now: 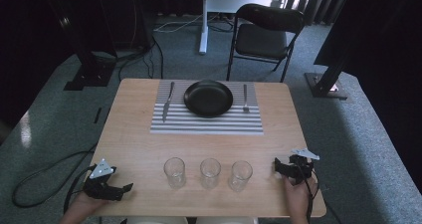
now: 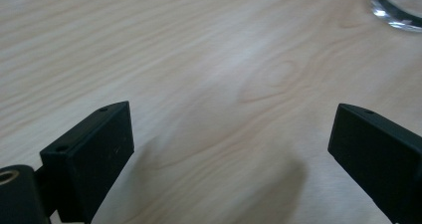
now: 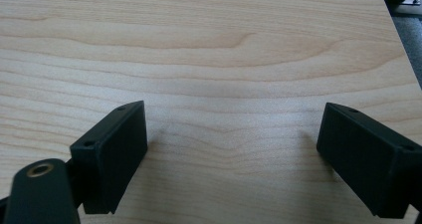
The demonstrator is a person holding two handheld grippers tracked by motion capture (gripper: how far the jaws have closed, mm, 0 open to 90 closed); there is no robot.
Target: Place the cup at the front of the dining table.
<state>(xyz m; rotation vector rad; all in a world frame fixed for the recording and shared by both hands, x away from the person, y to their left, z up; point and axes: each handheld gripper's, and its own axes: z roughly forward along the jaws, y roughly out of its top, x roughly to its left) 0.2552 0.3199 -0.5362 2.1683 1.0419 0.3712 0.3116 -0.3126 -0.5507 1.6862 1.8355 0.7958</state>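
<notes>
Three clear drinking glasses stand in a row near the table's front edge: left glass (image 1: 174,171), middle glass (image 1: 210,172), right glass (image 1: 241,175). Farther back, a black plate (image 1: 208,97) sits on a grey striped placemat (image 1: 207,123), with a knife (image 1: 168,101) on its left and a fork (image 1: 245,97) on its right. My left gripper (image 1: 122,188) rests open at the front left corner; its jaws (image 2: 231,134) stand wide apart over bare wood, and a glass base (image 2: 398,5) shows at the top right. My right gripper (image 1: 279,168) rests open at the front right (image 3: 231,134), nothing between its jaws.
The wooden table (image 1: 134,149) has free surface between the glasses and the placemat. Beyond the table stand a black folding chair (image 1: 263,37), a white stand (image 1: 203,20) and black frame legs (image 1: 92,69). Cables lie on the grey carpet at the left (image 1: 40,179).
</notes>
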